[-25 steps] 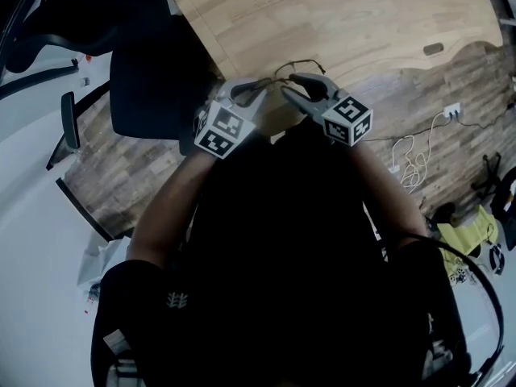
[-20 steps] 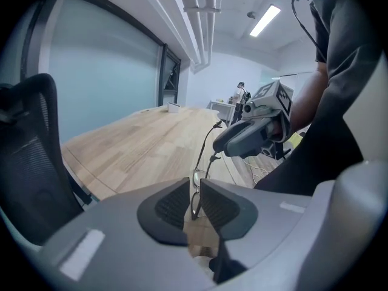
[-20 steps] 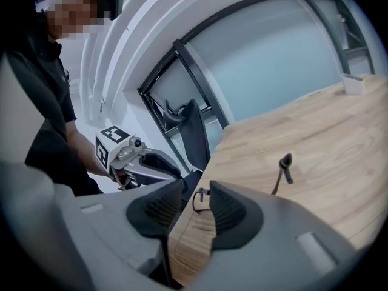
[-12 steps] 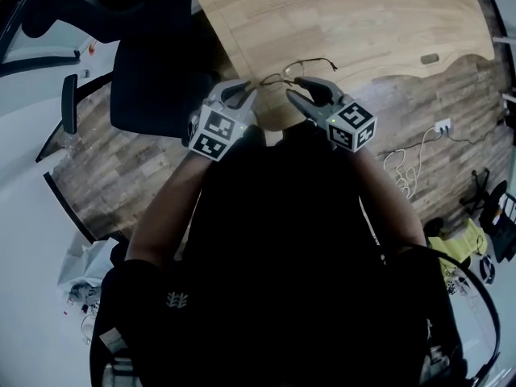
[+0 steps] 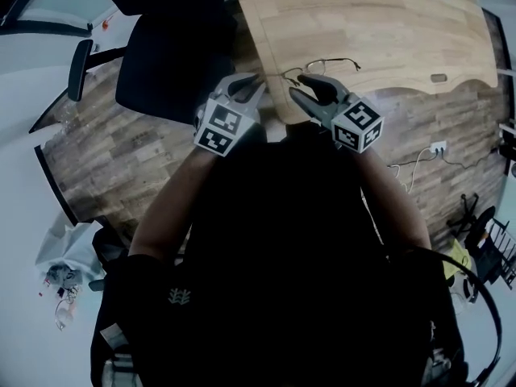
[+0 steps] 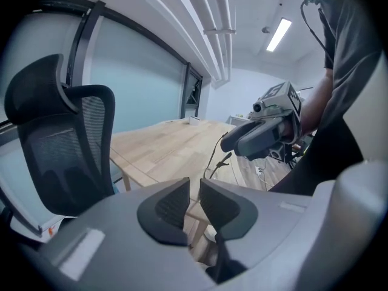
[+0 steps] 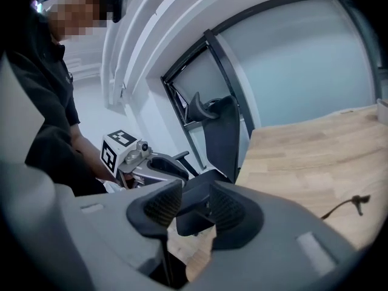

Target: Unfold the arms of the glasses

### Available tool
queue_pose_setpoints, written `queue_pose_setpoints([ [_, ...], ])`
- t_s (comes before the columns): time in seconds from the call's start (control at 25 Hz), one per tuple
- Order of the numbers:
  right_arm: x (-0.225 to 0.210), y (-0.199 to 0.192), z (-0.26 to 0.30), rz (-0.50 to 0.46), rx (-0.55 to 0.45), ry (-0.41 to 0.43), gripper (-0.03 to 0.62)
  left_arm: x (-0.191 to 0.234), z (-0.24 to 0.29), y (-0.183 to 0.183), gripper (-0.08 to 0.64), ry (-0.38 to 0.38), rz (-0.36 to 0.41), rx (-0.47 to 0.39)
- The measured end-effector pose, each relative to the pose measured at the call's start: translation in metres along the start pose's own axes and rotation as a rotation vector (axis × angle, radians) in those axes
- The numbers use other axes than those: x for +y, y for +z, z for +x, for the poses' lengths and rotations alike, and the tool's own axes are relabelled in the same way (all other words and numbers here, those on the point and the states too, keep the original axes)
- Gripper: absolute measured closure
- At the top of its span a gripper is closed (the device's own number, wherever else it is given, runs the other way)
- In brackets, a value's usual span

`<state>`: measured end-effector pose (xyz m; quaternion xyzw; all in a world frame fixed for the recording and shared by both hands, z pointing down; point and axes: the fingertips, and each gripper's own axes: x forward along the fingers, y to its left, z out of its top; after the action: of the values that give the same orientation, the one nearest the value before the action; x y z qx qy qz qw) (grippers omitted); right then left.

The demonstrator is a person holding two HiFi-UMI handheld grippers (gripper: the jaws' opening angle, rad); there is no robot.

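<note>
The glasses (image 5: 329, 60), a thin dark wire frame, are sitting over the near corner of the bench (image 5: 379, 22), just beyond the tips of both grippers. One slim arm with a darker end piece is sticking out sideways. The left gripper (image 6: 194, 185) is showing its fingers a narrow slit apart, with nothing visible between the pads. The right gripper (image 7: 195, 191) is showing its fingers spread wider, with only the chair (image 5: 161, 63) showing through the gap. I cannot tell whether either gripper's fingers are touching the wire.
</note>
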<state>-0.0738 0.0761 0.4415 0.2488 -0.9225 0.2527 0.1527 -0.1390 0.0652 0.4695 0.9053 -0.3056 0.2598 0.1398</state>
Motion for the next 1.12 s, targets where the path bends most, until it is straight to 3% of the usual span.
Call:
queue_pose_setpoints([
  [0.2, 0.018, 0.009, 0.017, -0.004, 0.012, 0.044, 0.459, 0.007, -0.021, -0.012, 0.5, 0.03, -0.034, -0.008],
  [0.32, 0.02, 0.025, 0.016, -0.041, -0.035, 0.036, 0.459, 0.012, -0.028, -0.017, 0.5, 0.046, -0.058, -0.015],
  [0.4, 0.008, 0.044, 0.003, -0.079, -0.11, -0.037, 0.459, 0.015, -0.027, -0.015, 0.5, 0.051, -0.066, -0.027],
  [0.52, -0.028, 0.067, -0.031, -0.116, -0.22, -0.216, 0.459, 0.018, -0.022, -0.005, 0.5, 0.051, -0.06, -0.053],
  [0.68, -0.07, 0.06, -0.073, -0.087, -0.254, -0.387, 0.459, 0.016, -0.008, 0.011, 0.5, 0.038, -0.037, -0.078],
  [0.92, -0.092, 0.035, -0.1, -0.042, -0.258, -0.469, 0.489, 0.013, 0.006, 0.044, 0.503, 0.052, 0.006, -0.173],
  [1.0, -0.093, 0.036, -0.108, -0.066, -0.261, -0.475, 0.573, 0.008, 0.007, 0.055, 0.509, 0.052, 0.035, -0.197],
  [1.12, -0.098, 0.035, -0.118, -0.144, -0.226, -0.476, 0.592, -0.005, 0.013, 0.059, 0.52, 0.035, 0.081, -0.188],
])
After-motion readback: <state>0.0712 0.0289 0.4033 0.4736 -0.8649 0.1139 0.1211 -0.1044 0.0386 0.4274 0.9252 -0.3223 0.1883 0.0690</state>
